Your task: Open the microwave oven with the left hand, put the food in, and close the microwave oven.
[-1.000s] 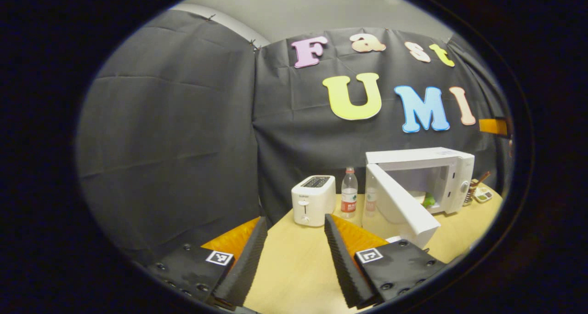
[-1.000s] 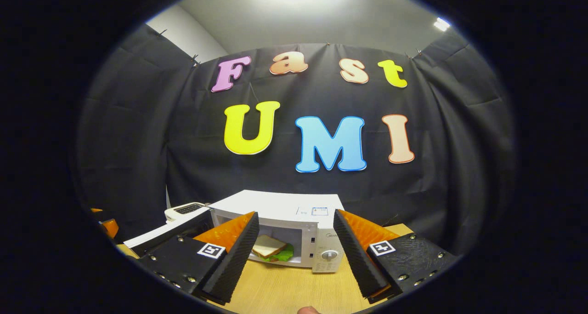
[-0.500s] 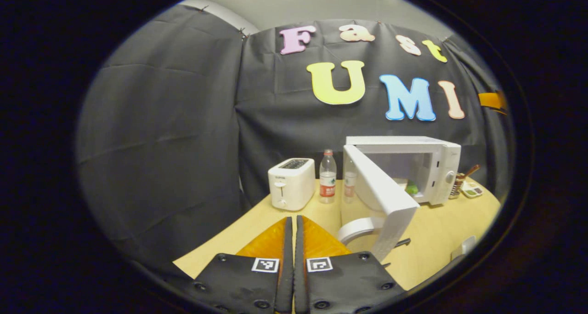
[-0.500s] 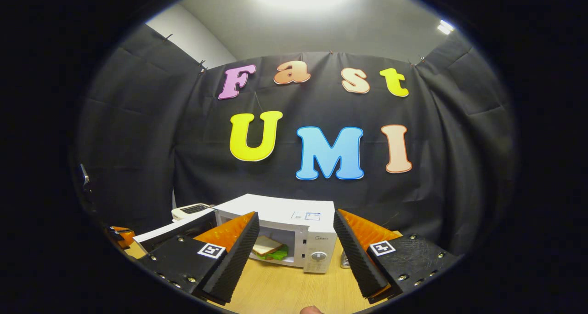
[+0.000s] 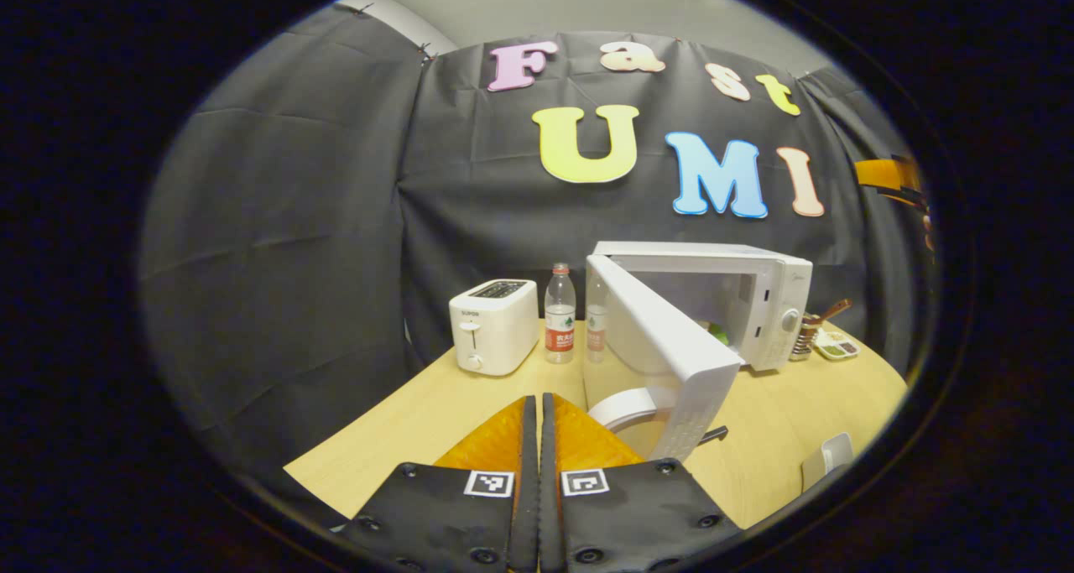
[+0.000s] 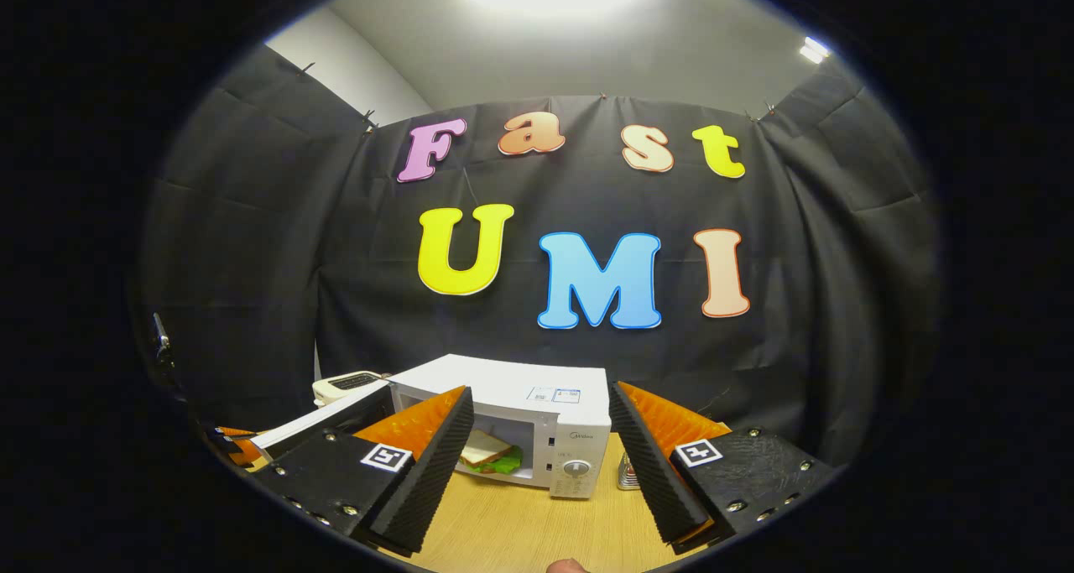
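The white microwave [image 5: 755,292] stands at the back of the wooden table [image 5: 436,414], its door [image 5: 663,346] swung wide open toward me. A green edge of the sandwich [image 5: 720,334] peeks out past the door. My left gripper [image 5: 533,405] is shut with nothing in it, low over the table and just left of the door's curved handle [image 5: 621,409]. In the right gripper view the sandwich [image 6: 491,454] lies inside the microwave [image 6: 545,401]. My right gripper [image 6: 539,393] is open and empty, held back in front of the oven's mouth.
A white toaster [image 5: 493,325] and a water bottle [image 5: 560,313] stand left of the microwave. A small condiment tray [image 5: 835,346] sits to its right. A small white object [image 5: 826,455] lies near the table's front right edge.
My left gripper went from open to shut and swung so the microwave door sits closer to centre. The right gripper drew back a little from the oven, still open.
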The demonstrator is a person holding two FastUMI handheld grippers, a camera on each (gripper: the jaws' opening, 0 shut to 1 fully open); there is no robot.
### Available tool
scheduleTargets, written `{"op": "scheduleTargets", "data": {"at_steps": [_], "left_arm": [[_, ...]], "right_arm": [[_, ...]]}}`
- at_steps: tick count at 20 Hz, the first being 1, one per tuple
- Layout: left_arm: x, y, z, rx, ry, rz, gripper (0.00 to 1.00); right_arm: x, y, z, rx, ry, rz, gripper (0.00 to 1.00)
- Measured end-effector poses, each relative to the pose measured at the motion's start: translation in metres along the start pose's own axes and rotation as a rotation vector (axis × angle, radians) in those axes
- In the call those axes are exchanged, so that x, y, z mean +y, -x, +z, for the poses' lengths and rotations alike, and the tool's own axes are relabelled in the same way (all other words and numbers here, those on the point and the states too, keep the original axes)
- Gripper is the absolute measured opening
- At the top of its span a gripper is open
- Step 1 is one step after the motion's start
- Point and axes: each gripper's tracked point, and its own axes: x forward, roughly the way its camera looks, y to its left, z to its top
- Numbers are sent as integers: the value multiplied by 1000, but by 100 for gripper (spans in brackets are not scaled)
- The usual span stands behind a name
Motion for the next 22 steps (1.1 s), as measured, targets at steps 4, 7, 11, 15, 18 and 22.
{"op": "scheduleTargets", "data": {"at_steps": [4,7,11,15,18,22], "left_arm": [[-32,-6,3,8,-22,-88,7],[-61,-12,6,9,-50,-169,7],[-94,-21,9,6,-70,-263,7],[-124,-34,15,3,-100,-355,7],[-149,-44,21,-3,-112,-417,7],[-180,-55,28,-11,-125,-501,7]], "right_arm": [[-1,3,-5,19,6,-8,98],[-4,6,-6,29,4,-23,98],[-15,15,-7,38,6,-65,98],[-30,22,-11,50,6,-118,98],[-42,29,-13,58,5,-164,98],[-58,38,-16,72,-1,-235,98]]}}
